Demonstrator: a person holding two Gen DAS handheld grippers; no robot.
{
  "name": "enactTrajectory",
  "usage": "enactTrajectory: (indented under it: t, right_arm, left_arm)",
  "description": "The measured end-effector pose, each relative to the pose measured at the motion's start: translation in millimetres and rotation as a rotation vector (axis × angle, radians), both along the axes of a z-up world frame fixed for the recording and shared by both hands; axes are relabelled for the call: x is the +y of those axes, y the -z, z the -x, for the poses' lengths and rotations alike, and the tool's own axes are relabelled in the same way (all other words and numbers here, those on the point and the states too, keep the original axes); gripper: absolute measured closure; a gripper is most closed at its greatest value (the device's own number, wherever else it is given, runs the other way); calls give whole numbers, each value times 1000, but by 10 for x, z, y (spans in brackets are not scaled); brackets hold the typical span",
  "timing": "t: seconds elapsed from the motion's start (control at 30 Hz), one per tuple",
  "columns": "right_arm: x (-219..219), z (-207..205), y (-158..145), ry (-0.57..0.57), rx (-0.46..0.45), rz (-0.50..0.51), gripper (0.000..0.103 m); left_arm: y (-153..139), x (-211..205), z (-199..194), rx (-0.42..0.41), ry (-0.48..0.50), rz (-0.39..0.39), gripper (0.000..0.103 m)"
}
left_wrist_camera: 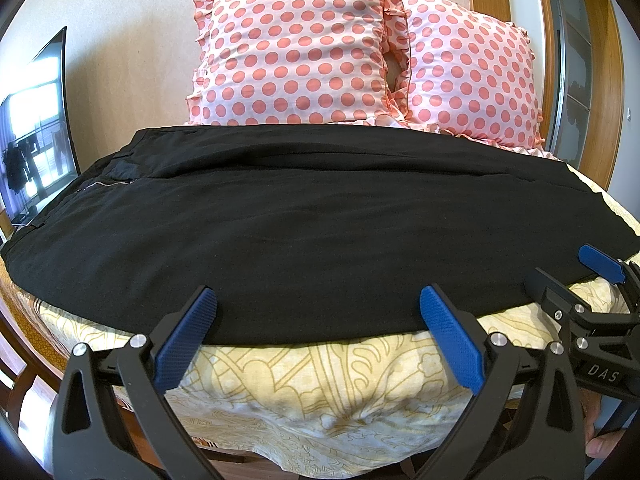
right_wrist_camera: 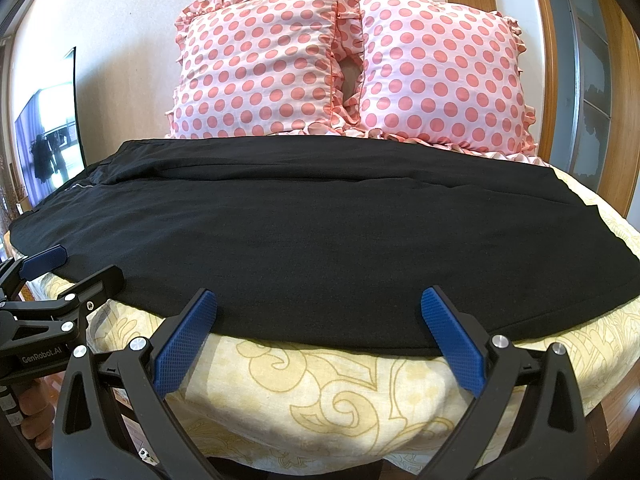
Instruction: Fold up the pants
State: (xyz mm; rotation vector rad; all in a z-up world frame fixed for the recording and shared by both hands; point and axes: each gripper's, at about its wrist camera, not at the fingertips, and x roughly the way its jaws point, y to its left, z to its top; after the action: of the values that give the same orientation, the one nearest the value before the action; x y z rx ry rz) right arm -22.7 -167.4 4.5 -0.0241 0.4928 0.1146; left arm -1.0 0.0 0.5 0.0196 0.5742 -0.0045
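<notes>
Black pants (left_wrist_camera: 312, 216) lie spread flat across the bed, waist and zipper (left_wrist_camera: 106, 184) at the left, leg ends at the right; they also fill the right wrist view (right_wrist_camera: 320, 232). My left gripper (left_wrist_camera: 318, 300) is open, its blue pads just at the pants' near edge, holding nothing. My right gripper (right_wrist_camera: 319, 300) is open too, at the near edge further right. The right gripper shows in the left wrist view (left_wrist_camera: 568, 276) over the pants' near right corner. The left gripper shows in the right wrist view (right_wrist_camera: 82, 266) at the near left edge.
The bed has a yellow patterned cover (left_wrist_camera: 320, 392) hanging over its near edge. Two pink polka-dot pillows (left_wrist_camera: 296, 52) (left_wrist_camera: 468, 76) lean on the wall behind the pants. A dark screen (left_wrist_camera: 36, 128) stands at the left; a wooden door frame (left_wrist_camera: 600, 80) at the right.
</notes>
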Motion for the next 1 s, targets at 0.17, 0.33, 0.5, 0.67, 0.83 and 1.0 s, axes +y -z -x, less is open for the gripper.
enactTrajectory:
  t: [0.17, 0.33, 0.5, 0.67, 0.83, 1.0]
  right_arm:
    - [-1, 0, -1, 0, 0, 0, 1]
    - [-2, -1, -2, 0, 0, 0, 1]
    - [-3, -1, -4, 0, 0, 0, 1]
    - [1, 13, 4, 0, 0, 0, 1]
    - [8, 36, 15, -6, -2, 1, 1]
    - [-227, -88, -197, -84, 47, -81, 1]
  left_arm:
    - [0, 0, 0, -1, 0, 0, 2]
    - [0, -1, 0, -1, 0, 0, 2]
    - [0, 0, 1, -1, 0, 0, 2]
    - [0, -1, 1, -1, 0, 0, 2]
    - [-3, -1, 1, -3, 5, 0, 2]
    - [-106, 64, 43, 20, 46, 30, 2]
